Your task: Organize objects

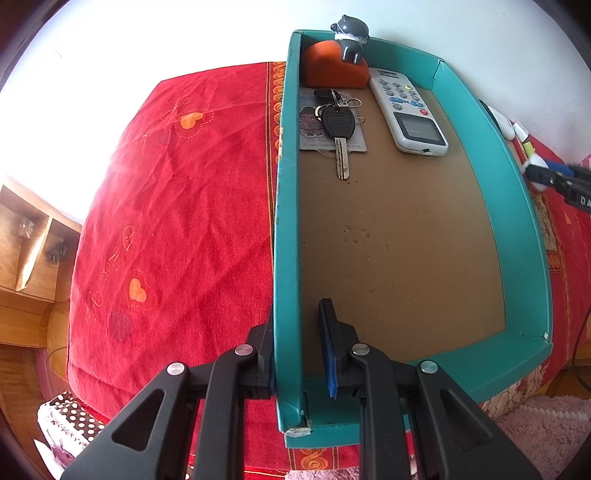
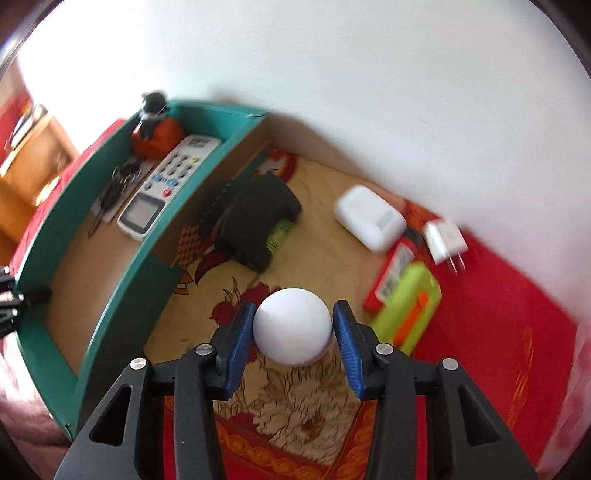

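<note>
Right claw [image 2: 293, 341] has its blue pads snug on a round white ball [image 2: 292, 326], lifted beside the teal cardboard box [image 2: 110, 295], likely its new home. Left claw [image 1: 297, 354] sits partly open around the box wall, probably steadying it.

I see a teal cardboard tray [image 1: 532, 236] with a brown floor lying flat on the red bedspread. At its far end sit an orange block [image 1: 334, 64] topped by a grey figurine [image 1: 351, 35], a black car key [image 1: 338, 129] on a card, and a white remote [image 1: 410, 112], face up. A smooth white ball [image 2: 292, 326] is pinched between my right tongs [image 2: 293, 332] just outside the tray.
</note>
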`<control>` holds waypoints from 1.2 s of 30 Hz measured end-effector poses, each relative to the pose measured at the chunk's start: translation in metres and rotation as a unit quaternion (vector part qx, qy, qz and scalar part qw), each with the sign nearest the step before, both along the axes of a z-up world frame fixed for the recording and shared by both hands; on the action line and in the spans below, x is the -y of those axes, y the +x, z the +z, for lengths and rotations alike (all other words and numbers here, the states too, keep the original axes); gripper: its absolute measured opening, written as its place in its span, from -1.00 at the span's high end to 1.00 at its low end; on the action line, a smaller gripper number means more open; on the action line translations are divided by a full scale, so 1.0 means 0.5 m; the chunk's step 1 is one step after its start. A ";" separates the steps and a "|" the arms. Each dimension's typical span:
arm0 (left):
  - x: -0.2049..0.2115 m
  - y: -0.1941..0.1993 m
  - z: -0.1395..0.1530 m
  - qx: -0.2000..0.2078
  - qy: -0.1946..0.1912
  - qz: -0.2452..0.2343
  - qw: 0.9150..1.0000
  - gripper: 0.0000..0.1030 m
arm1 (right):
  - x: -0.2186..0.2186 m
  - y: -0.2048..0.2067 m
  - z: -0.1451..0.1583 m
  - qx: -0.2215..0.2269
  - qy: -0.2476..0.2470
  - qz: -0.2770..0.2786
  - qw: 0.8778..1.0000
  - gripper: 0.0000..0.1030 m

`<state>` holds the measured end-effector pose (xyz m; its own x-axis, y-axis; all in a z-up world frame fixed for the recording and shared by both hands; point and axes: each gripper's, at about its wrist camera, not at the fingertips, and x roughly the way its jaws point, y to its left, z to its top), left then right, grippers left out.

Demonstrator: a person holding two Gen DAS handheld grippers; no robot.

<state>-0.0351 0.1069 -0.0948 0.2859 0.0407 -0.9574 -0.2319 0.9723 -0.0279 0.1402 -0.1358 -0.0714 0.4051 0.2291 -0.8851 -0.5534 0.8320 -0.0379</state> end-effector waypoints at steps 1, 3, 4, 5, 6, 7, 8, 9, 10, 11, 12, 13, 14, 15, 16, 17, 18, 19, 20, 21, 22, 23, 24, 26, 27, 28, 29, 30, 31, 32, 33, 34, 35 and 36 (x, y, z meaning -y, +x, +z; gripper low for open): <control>-0.001 0.001 0.000 0.000 -0.001 0.000 1.000 0.66 | 0.015 -0.006 -0.003 -0.003 0.010 -0.015 1.000 0.16; -0.001 0.002 0.000 0.000 0.000 -0.002 1.000 0.66 | 0.031 -0.021 -0.008 -0.014 0.016 -0.029 0.999 0.16; 0.000 0.002 0.000 0.000 0.002 -0.004 1.000 0.66 | 0.042 -0.024 -0.012 -0.020 0.020 -0.034 0.999 0.16; 0.001 0.003 0.000 0.000 0.003 -0.007 1.000 0.66 | 0.043 -0.029 -0.014 -0.023 0.020 -0.035 0.999 0.16; 0.002 0.003 0.000 0.000 0.003 -0.009 1.000 0.66 | 0.042 -0.034 -0.016 -0.024 0.017 -0.035 0.999 0.16; 0.003 0.004 -0.001 0.000 0.002 -0.011 1.000 0.66 | 0.037 -0.042 -0.023 -0.024 0.014 -0.034 0.999 0.16; 0.003 0.005 -0.001 0.000 0.002 -0.012 1.000 0.66 | 0.037 -0.045 -0.023 -0.022 0.010 -0.034 0.999 0.16; 0.004 0.006 -0.001 0.000 0.002 -0.013 1.000 0.66 | 0.033 -0.046 -0.023 -0.022 0.008 -0.034 0.999 0.15; 0.005 0.006 -0.001 0.000 0.002 -0.014 1.000 0.66 | 0.031 -0.051 -0.022 -0.022 0.009 -0.035 0.999 0.15; 0.006 0.006 -0.001 0.000 0.002 -0.015 1.000 0.66 | 0.030 -0.056 -0.018 -0.020 0.011 -0.036 0.999 0.15; 0.006 0.006 -0.001 0.000 0.002 -0.015 1.000 0.66 | 0.026 -0.056 -0.015 -0.019 0.011 -0.035 0.999 0.15; 0.006 0.006 0.000 0.001 0.002 -0.016 1.000 0.66 | 0.021 -0.057 -0.012 -0.018 0.009 -0.034 0.999 0.15; 0.006 0.007 0.000 0.001 0.001 -0.015 1.000 0.66 | 0.019 -0.057 -0.010 -0.019 0.006 -0.032 0.999 0.14; 0.007 0.007 0.000 0.001 0.001 -0.015 1.000 0.66 | 0.015 -0.056 -0.010 -0.019 0.001 -0.030 0.999 0.14; 0.007 0.007 0.000 0.001 0.001 -0.015 1.000 0.66 | 0.010 -0.052 -0.010 -0.019 -0.005 -0.028 0.999 0.14; 0.007 0.006 0.000 0.002 0.000 -0.015 1.000 0.67 | 0.003 -0.047 -0.013 -0.020 -0.012 -0.025 0.999 0.14; 0.007 0.006 0.000 0.002 0.000 -0.015 1.000 0.66 | -0.003 -0.041 -0.016 -0.022 -0.019 -0.023 0.999 0.14; 0.007 0.005 0.000 0.003 0.000 -0.015 1.000 0.66 | -0.004 -0.039 -0.017 -0.022 -0.022 -0.023 0.999 0.14; 0.007 0.005 0.000 0.004 -0.001 -0.015 1.000 0.66 | -0.006 -0.036 -0.018 -0.024 -0.026 -0.022 0.999 0.14; 0.005 0.003 -0.002 0.004 -0.001 -0.015 1.000 0.66 | -0.007 -0.035 -0.017 -0.024 -0.028 -0.021 0.999 0.14; 0.005 0.001 -0.001 0.004 0.000 -0.015 1.000 0.66 | -0.010 -0.034 -0.017 -0.025 -0.030 -0.019 0.999 0.14; 0.004 0.000 -0.001 0.005 0.000 -0.015 1.000 0.66 | -0.010 -0.034 -0.015 -0.025 -0.031 -0.019 0.999 0.14; 0.004 -0.001 0.000 0.005 0.001 -0.016 1.000 0.66 | -0.011 -0.033 -0.016 -0.025 -0.033 -0.018 0.999 0.14; 0.005 -0.002 0.000 0.005 0.001 -0.016 1.000 0.66 | -0.013 -0.033 -0.014 -0.024 -0.037 -0.015 0.999 0.14; 0.005 -0.003 0.000 0.005 0.001 -0.016 1.000 0.66 | -0.015 -0.032 -0.014 -0.024 -0.040 -0.013 0.999 0.14; 0.005 -0.002 0.000 0.005 0.001 -0.015 1.000 0.66 | -0.015 -0.032 -0.013 -0.025 -0.042 -0.012 0.999 0.14; 0.006 -0.003 0.000 0.005 0.001 -0.015 1.000 0.66 | -0.017 -0.031 -0.014 -0.026 -0.044 -0.009 0.999 0.14; 0.007 -0.003 0.000 0.005 0.001 -0.015 1.000 0.66 | -0.018 -0.029 -0.016 -0.029 -0.045 -0.006 0.999 0.14; 0.007 -0.003 0.000 0.004 0.002 -0.015 1.000 0.66 | -0.018 -0.027 -0.016 -0.030 -0.045 -0.005 0.999 0.14; 0.008 -0.002 0.000 0.004 0.002 -0.016 1.000 0.66 | -0.019 -0.026 -0.016 -0.031 -0.046 -0.002 0.998 0.14; 0.008 -0.002 0.000 0.004 0.002 -0.016 1.000 0.66 | -0.019 -0.024 -0.015 -0.032 -0.046 -0.001 0.998 0.14; 0.009 -0.002 0.000 0.004 0.002 -0.015 1.000 0.66 | -0.019 -0.022 -0.016 -0.031 -0.047 -0.001 0.998 0.14; 0.009 -0.002 0.000 0.004 0.002 -0.015 1.000 0.66 | -0.020 -0.021 -0.015 -0.031 -0.049 0.000 0.998 0.14; 0.009 -0.002 0.000 0.004 0.002 -0.015 1.000 0.66 | -0.020 -0.020 -0.015 -0.032 -0.050 0.001 0.998 0.14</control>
